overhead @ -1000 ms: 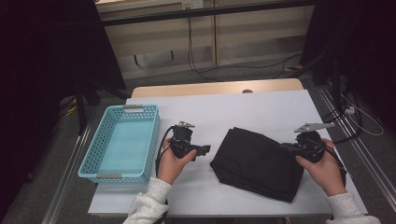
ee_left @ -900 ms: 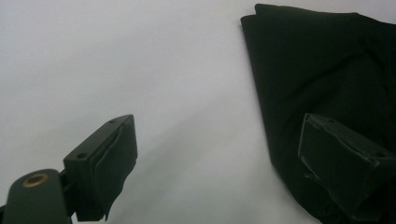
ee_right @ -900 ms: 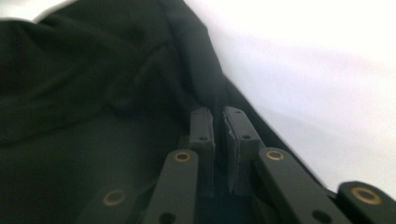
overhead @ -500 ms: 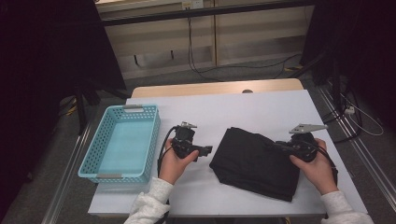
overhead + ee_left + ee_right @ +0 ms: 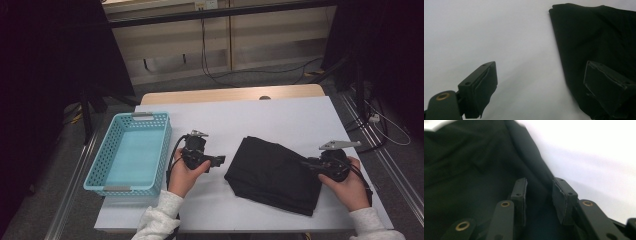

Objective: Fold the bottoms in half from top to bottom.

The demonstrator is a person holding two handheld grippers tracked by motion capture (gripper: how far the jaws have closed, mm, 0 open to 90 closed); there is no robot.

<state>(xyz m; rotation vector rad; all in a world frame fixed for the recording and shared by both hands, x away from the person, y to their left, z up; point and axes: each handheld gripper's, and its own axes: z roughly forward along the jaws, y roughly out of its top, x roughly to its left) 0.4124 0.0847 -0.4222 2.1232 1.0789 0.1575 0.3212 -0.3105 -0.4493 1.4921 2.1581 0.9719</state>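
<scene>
A folded black cloth [image 5: 275,172] lies on the white table [image 5: 280,120], right of centre. My right gripper [image 5: 306,164] points left onto the cloth's right edge. Its jaws have just been opening; in the right gripper view the right gripper [image 5: 539,187] stands a little apart over the cloth [image 5: 461,170], a fold edge lying between the pads without being pressed. My left gripper [image 5: 222,160] is held just left of the cloth and points at it. Seen from its own camera, the left gripper [image 5: 541,75] is wide open over bare table, the cloth [image 5: 599,37] ahead at the right.
A light blue perforated basket [image 5: 165,150] sits at the table's left side, close to the left hand. Beyond the table's far edge are a wall, cables on the floor and dark stands on both sides.
The right hand has shifted slightly at the cloth's right edge. The left hand, the cloth and the basket lie as before.
</scene>
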